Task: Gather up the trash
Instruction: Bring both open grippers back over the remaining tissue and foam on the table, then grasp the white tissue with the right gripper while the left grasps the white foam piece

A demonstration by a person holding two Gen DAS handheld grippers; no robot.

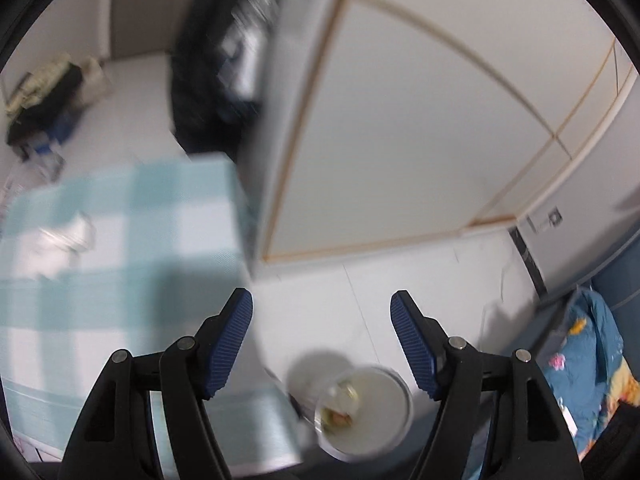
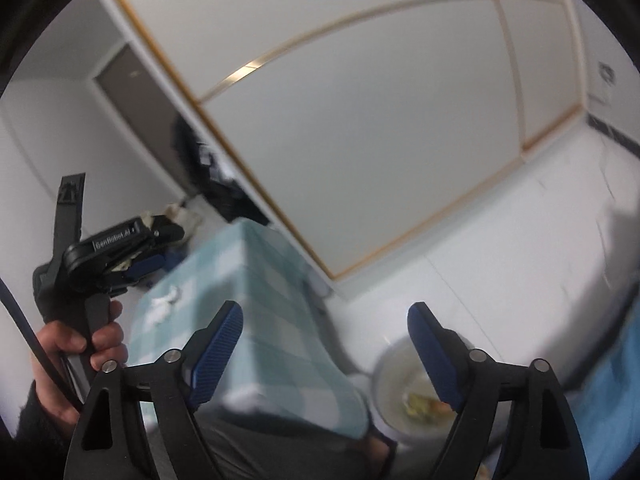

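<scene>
My left gripper [image 1: 322, 300] is open, with nothing between its blue pads, above the floor beside the table. Below it on the white floor stands a round white bin [image 1: 394, 408] with scraps of trash [image 1: 340, 416] inside. A crumpled white paper [image 1: 68, 236] lies on the teal checked tablecloth [image 1: 120, 280] to the left. My right gripper [image 2: 324, 312] is also open and empty, over the table's corner [image 2: 256, 280]. The same bin [image 2: 390, 384] sits low at the right, and the paper [image 2: 166, 300] lies on the cloth. A hand [image 2: 80, 340] holds the left gripper [image 2: 168, 246] at the left.
A white wall of panels with wooden trim [image 1: 400, 140] runs behind the table. Dark bags or clothes [image 1: 208, 80] hang blurred at the table's far end. A pile of things [image 1: 44, 96] lies on the floor at far left. Blue flowered bedding [image 1: 592, 360] is at the right.
</scene>
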